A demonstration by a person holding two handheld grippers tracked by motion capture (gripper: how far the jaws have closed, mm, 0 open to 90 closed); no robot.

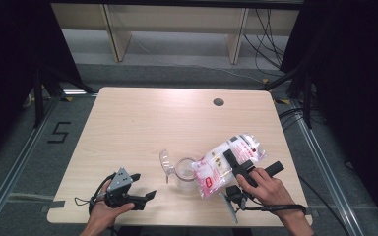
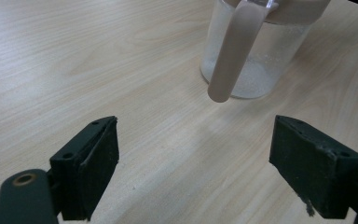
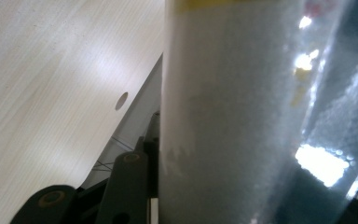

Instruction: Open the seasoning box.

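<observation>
A pale wood-grain tabletop (image 1: 142, 123) stands on a grey floor, with a taped figure on the floor off its left edge, black curtains at both sides, light wooden furniture legs beyond the far edge and cables on the floor off the far right corner. A small round hole (image 1: 218, 102) sits near the far edge, right of centre.

Near the front left corner, the left gripper (image 1: 145, 195) rests in the person's left hand (image 1: 103, 214), its jaws spread wide with nothing between them and pointing toward the middle of the tabletop. In the left gripper view they stand well apart over bare wood, with the clear cup (image 2: 254, 60) ahead of them.

That clear cup (image 1: 184, 169) stands right of centre toward the front edge, a clear plastic scoop (image 1: 166, 162) against its left side.

To the right, the right gripper (image 1: 238, 164) is clamped on a plastic bag (image 1: 229, 162) of white grains, held tilted with its lower end at the cup's rim. In the right gripper view the plastic bag (image 3: 223, 121) sits pressed between the jaws.
</observation>
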